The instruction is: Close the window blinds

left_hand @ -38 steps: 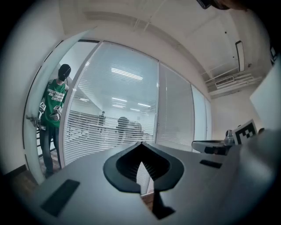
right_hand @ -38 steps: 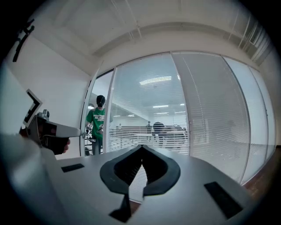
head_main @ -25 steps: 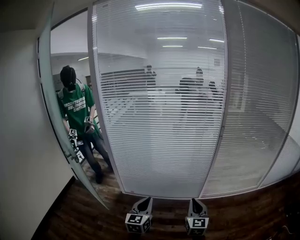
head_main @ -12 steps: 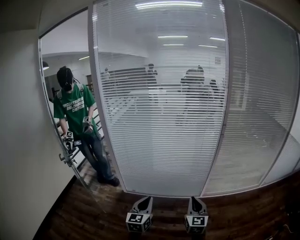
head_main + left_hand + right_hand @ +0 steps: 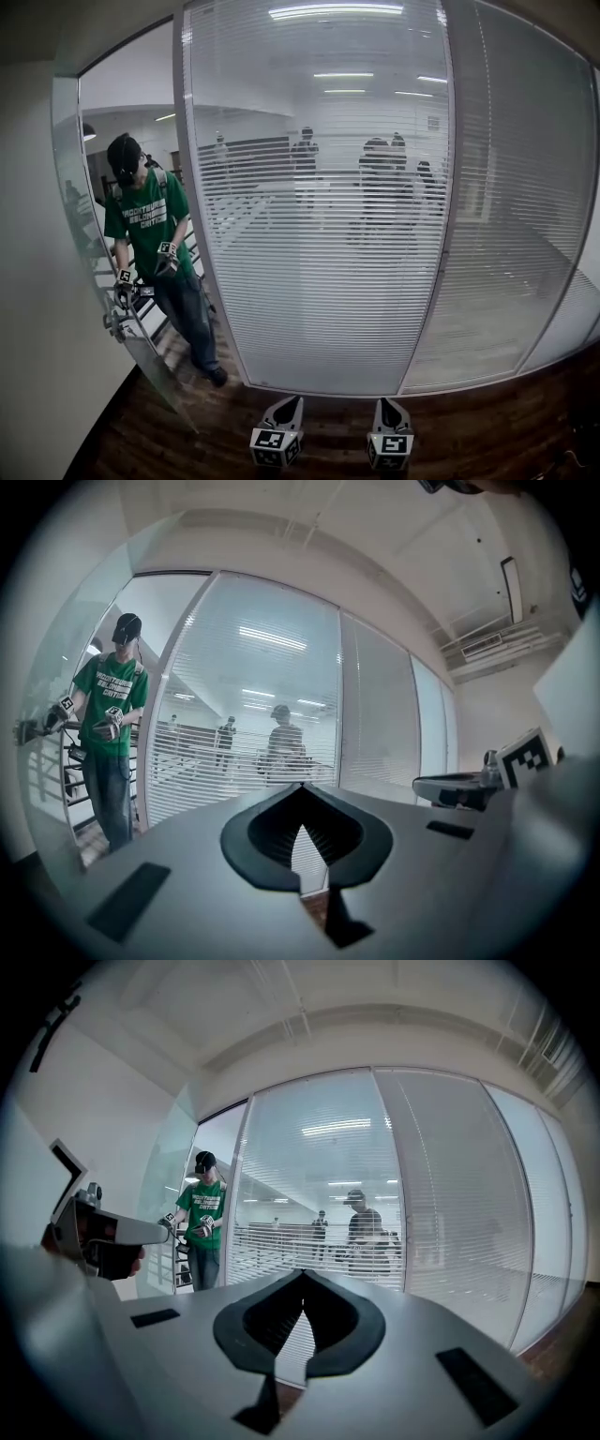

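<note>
Facing blinds [image 5: 319, 234]; green shirt [image 5: 148, 234] print illegible

Dark wood floor [image 5: 497, 431] underfoot; white wall [image 5: 37, 309] at left; glass door [image 5: 75, 187] swung open; strip lights [image 5: 337, 11] overhead.

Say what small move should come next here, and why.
Probably bring the right gripper up toward the frame post to look for a control. The blinds stand open enough to show people behind them. Both the right and the left gripper sit low, shut and empty, short of the blinds.
</note>
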### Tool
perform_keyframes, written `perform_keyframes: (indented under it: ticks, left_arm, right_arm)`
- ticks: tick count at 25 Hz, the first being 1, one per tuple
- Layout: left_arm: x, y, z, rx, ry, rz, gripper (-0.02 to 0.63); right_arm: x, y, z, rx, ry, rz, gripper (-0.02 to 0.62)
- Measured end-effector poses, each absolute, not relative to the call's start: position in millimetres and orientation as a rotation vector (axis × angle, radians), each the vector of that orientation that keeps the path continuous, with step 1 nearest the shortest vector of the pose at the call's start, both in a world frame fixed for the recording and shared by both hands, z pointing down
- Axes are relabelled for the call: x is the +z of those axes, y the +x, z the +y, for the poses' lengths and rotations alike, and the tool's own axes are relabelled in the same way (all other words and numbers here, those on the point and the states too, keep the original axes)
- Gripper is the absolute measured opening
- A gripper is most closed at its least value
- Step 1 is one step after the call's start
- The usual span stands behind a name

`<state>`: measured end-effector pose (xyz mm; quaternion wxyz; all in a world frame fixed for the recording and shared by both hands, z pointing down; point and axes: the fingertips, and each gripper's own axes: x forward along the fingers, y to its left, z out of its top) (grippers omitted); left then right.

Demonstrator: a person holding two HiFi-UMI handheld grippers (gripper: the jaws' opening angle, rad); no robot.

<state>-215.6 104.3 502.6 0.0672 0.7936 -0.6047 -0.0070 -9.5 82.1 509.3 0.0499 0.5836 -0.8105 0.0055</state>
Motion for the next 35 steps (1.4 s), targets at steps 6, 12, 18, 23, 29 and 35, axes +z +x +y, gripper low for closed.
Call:
perform_keyframes:
  ticks: [6,12,18,23,29,35]
  left_arm:
    - [502.6,-205.8,101.6,-0.013,2.395,-1.820,-0.005]
    - [507.7,-195.6,97.6,0.000,2.386,-1.833,-0.005]
    - [511.1,-186.9,95.3,-0.017,2.363,-1.838,-0.005]
    - [509.0,-171.7,92.8,-0.047,2.354,-1.825,-0.005]
    - [517.3,-163.6,97.0,-0.035,2.332,-1.840,-0.005]
    - [525.8,-157.6,90.5,-0.013,2.327,-1.836,-0.005]
  right_arm:
    - [512.0,-3.1,78.1,0.040,1.768,-2.481,0.003]
    - [517.6,6.7,72.6,0.040,1.742,-2.496,0.003]
    - [533.6,16.5,67.0,0.057,1.718,-2.497,0.003]
    - [525.7,28.1,63.8,0.042,1.718,-2.501,0.003]
    - [542.1,34.2,63.7,0.041,1.675,-2.524,0.003]
    - [541.1,41.7,62.4,0.082,1.679,-2.473,0.003]
